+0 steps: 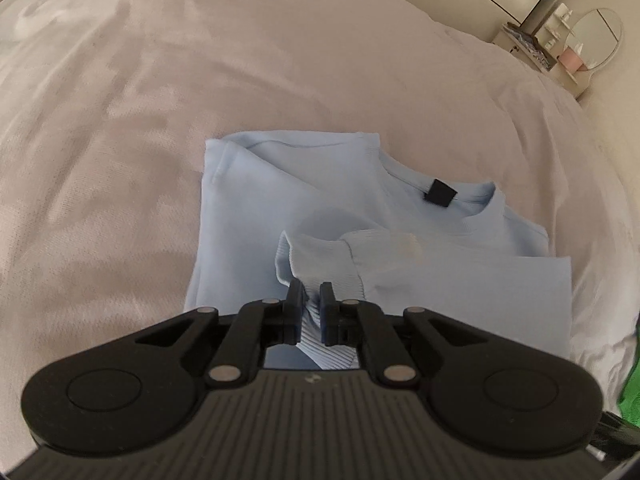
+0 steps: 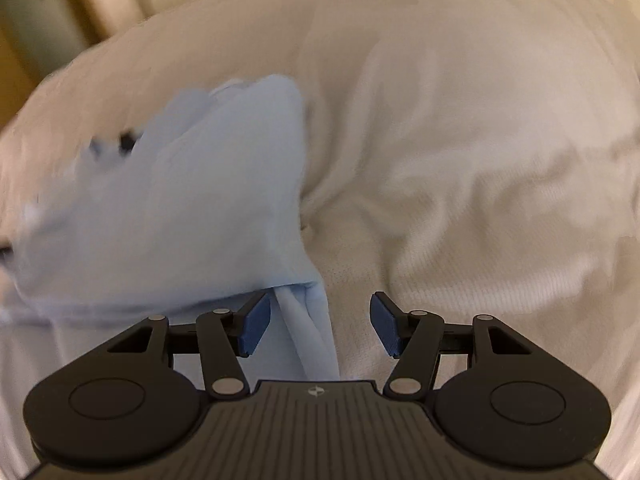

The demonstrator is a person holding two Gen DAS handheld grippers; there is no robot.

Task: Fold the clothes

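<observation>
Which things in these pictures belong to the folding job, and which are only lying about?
Belong to the job:
- light blue sweatshirt
- its ribbed cuff, pinched in the left claw
- right claw, open beside the sweatshirt's edge
- bed cover it lies on

Only lying about:
- round mirror
- pink pot
- green cloth

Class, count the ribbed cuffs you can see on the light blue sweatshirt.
1: a ribbed cuff lies on the folded light blue sweatshirt, pinched by the left tool. The other cuff may be hidden in the folds.
</observation>
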